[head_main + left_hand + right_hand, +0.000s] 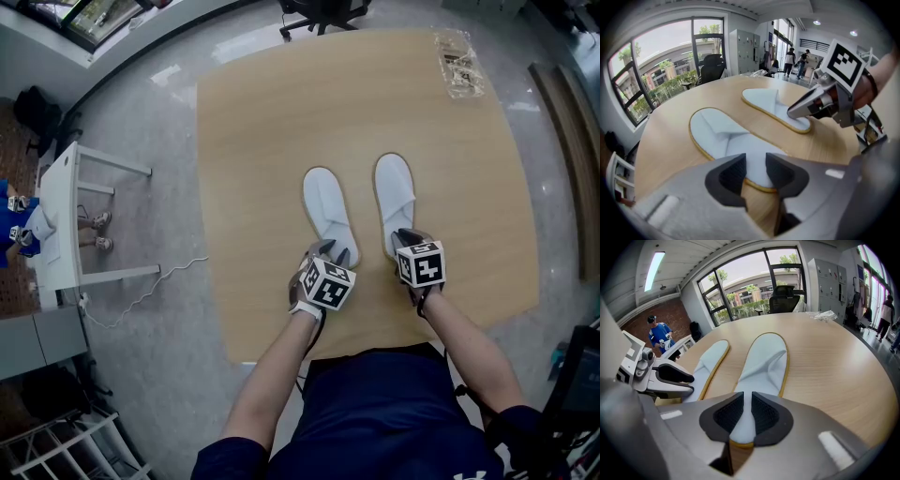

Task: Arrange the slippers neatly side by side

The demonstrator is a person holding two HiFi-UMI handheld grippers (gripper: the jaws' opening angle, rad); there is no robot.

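Toward the near edge of the table [244,141], the right gripper [751,414] is nipped on the heel of the right slipper [394,192] and the left gripper [755,172] hangs parted over the heel of the left slipper [326,202], so the person should probably draw both heels level, toes parallel, without lifting.

Light wood-grain desk [262,141], rounded corners. Lying directly on it: 2 flat white cloth slippers w/ yellow-edged soles, side by side nr the near edge, strip of bare wood betw. them. Left slipper [328,211] sits a bit nearer & slightly angled; right slipper [395,192] a bit farther back. Crumpled clear plastic packet [458,62] at far right corner, well apart from both.
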